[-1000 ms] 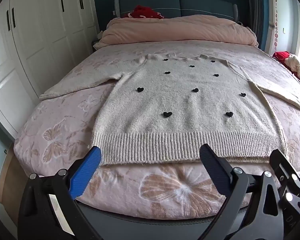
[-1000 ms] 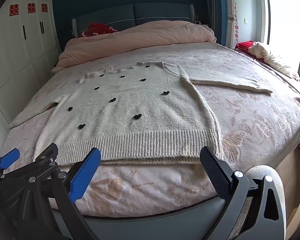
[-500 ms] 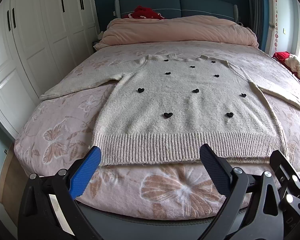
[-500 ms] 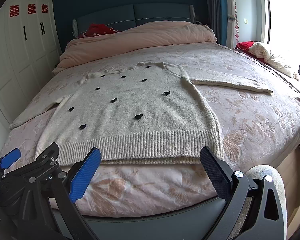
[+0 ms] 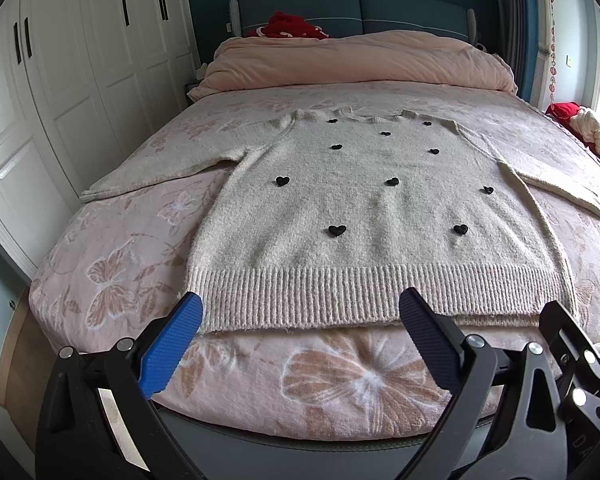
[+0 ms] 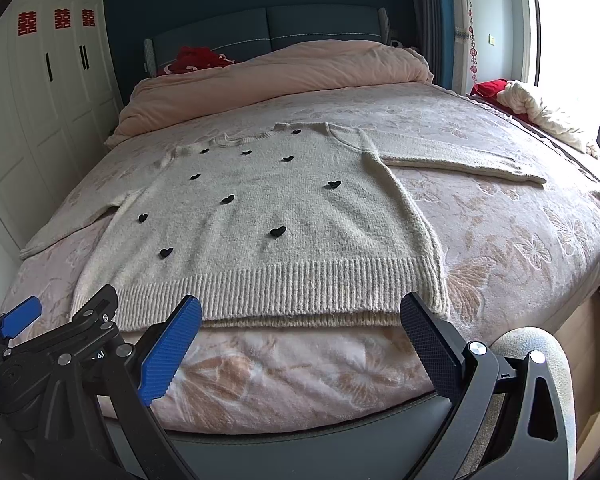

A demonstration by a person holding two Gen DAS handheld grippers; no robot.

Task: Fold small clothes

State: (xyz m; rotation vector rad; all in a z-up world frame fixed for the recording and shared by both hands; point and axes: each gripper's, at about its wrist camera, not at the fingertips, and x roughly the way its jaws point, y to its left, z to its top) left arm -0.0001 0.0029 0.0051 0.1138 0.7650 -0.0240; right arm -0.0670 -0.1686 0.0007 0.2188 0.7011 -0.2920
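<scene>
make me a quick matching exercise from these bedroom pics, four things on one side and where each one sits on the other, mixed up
Things:
1. cream sweater with black hearts
2. rolled pink duvet
3. red cloth
4. white wardrobe

Places:
A. against the blue headboard, behind the duvet
B. along the wall at the bed's left side
C. spread flat on the bedspread, hem toward the foot of the bed
D. across the head end of the bed

Pairs: 1-C, 2-D, 3-A, 4-B
</scene>
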